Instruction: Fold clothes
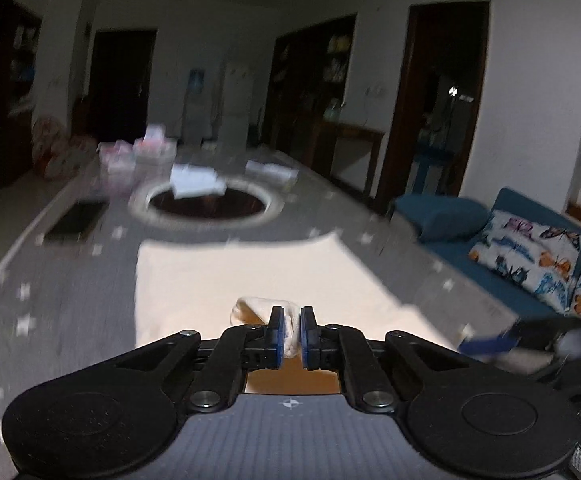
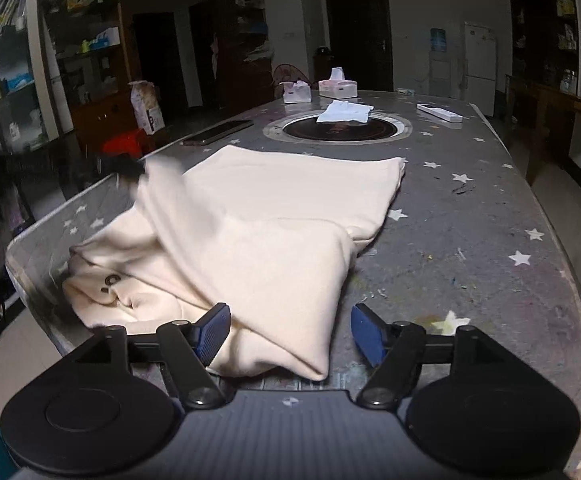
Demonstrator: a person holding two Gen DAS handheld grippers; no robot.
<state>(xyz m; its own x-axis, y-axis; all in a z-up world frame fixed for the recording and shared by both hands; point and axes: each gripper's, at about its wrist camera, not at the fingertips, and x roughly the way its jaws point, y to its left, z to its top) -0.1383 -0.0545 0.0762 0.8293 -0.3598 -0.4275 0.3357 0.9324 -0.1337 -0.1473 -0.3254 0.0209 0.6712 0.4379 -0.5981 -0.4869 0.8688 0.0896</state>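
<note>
Left claw lifting a fold of the cream garment, right claw waiting open.

I am pinching a bunch of the cream garment (image 1: 286, 330) in my left gripper (image 1: 288, 336), raising it so it can carry over; my right gripper (image 2: 286, 334) is hanging spread over the near hem at 6 o'clock on the star-print table (image 2: 490, 216).

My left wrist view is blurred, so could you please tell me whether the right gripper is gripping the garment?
Observer: No, the right gripper is open, with a finger either side of the cream garment's folded near corner.
Operator: Where does my left gripper hold its cloth?
Observer: The left gripper, blurred, holds a flap raised by the table's left edge.
Operator: Any markings?
Observer: Dark marks show on the bunched part, near left.
</note>
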